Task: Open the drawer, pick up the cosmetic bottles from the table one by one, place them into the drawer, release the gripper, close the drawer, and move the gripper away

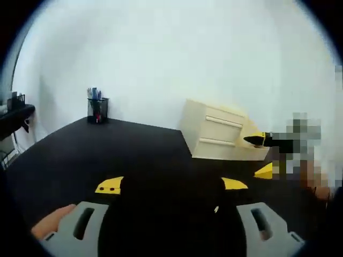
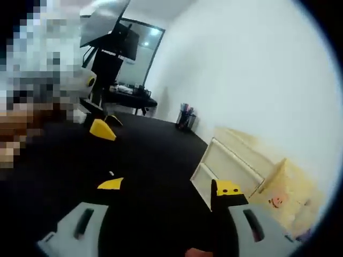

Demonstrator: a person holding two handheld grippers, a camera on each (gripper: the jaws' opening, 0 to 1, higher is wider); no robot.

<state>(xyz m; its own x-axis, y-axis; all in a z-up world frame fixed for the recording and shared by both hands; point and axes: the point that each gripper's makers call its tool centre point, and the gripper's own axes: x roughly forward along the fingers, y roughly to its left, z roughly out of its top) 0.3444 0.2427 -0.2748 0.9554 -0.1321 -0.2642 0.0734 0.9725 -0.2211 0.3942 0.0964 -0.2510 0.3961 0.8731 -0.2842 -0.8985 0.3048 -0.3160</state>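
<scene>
Status: the task reads as either barely begun or finished; I cannot tell which from the drawers alone.

My left claw [image 1: 171, 187] hangs low over the black counter [image 1: 134, 144], its yellow-tipped jaws spread wide with nothing between them. My right claw [image 2: 169, 190] is likewise spread and empty, its jaws pointing toward the drawer unit.

The small cream drawer unit [image 1: 217, 131] stands on the counter at about 2 o'clock in the left gripper view, against the white wall. In the right gripper view the lower drawer [image 2: 206, 184] seems to jut slightly at its near corner, just beyond my right jaw tip; whether it is truly ajar I cannot say. The upper drawer [image 2: 236, 163] looks flush.

I see no cosmetic bottles on the counter. A mesh pen holder [image 1: 97, 110] stands at 11 o'clock in the left gripper view, well apart from the drawers.

Judgement: both claws are free, so no bottle is in transit.
</scene>
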